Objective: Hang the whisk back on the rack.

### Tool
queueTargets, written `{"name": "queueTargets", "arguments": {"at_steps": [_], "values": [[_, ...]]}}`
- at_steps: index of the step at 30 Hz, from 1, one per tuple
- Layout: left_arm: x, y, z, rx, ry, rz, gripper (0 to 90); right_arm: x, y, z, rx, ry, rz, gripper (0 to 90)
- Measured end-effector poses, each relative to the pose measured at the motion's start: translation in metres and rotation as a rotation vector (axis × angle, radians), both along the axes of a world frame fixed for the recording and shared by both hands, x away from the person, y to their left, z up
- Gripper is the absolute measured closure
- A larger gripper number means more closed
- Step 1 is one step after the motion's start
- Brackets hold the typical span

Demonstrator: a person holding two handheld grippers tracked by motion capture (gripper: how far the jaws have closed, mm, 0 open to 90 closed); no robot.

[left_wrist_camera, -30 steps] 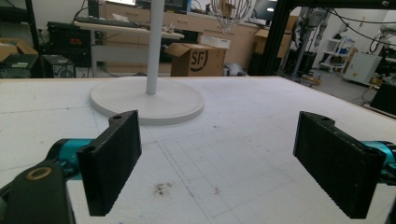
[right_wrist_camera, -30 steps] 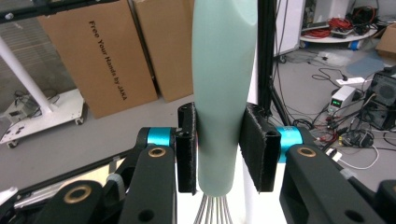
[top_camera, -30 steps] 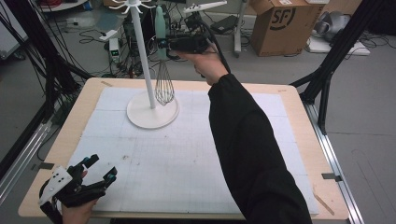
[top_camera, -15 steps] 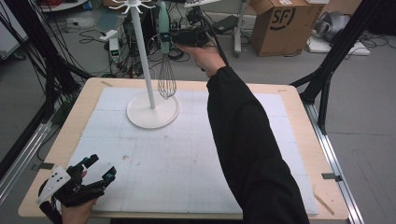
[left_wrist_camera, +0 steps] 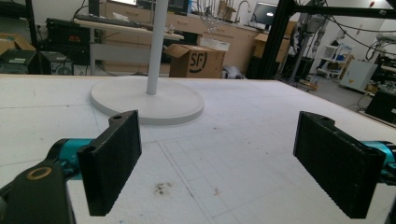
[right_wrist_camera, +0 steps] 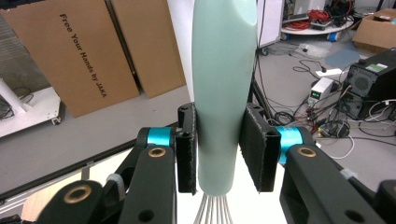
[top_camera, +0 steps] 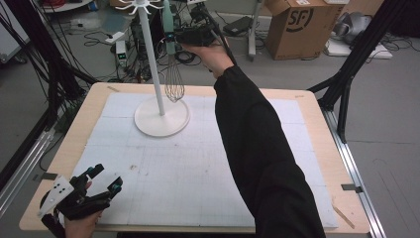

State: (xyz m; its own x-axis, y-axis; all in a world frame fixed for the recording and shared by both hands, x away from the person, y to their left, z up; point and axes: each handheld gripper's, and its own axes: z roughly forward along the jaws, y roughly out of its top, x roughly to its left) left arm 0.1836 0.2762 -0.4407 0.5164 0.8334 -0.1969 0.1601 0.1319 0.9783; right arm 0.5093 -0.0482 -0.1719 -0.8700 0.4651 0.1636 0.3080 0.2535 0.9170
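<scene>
Right gripper [top_camera: 174, 37] clamped on pale green whisk [top_camera: 172, 64] handle, held upright beside white stand [top_camera: 161, 116] pole near table's [top_camera: 317, 124] far edge, left gripper [top_camera: 104, 186] spread wide, empty, at near left corner

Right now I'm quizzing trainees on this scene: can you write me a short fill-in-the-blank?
1. The right hand-held gripper is shut on the handle of a ____.
2. The left hand-held gripper has its jaws ____.
3. The white stand has a ____ base.

Missing words: whisk; open; round
</scene>
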Motion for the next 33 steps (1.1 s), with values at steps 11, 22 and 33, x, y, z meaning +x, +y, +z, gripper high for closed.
{"name": "queueTargets", "arguments": {"at_steps": [11,22,33], "values": [[0.000,0.001,0.000,-0.013,-0.002,-0.002,15.8,-0.004,0.000,0.003,-0.004,-0.021,-0.015,68.4],[-0.001,0.000,0.001,-0.017,-0.008,-0.005,15.8,-0.012,0.007,0.005,-0.039,-0.043,-0.031,68.4],[-0.001,0.001,0.001,-0.024,-0.009,-0.006,15.9,-0.012,0.013,0.003,-0.085,-0.073,-0.097,68.4]]}}
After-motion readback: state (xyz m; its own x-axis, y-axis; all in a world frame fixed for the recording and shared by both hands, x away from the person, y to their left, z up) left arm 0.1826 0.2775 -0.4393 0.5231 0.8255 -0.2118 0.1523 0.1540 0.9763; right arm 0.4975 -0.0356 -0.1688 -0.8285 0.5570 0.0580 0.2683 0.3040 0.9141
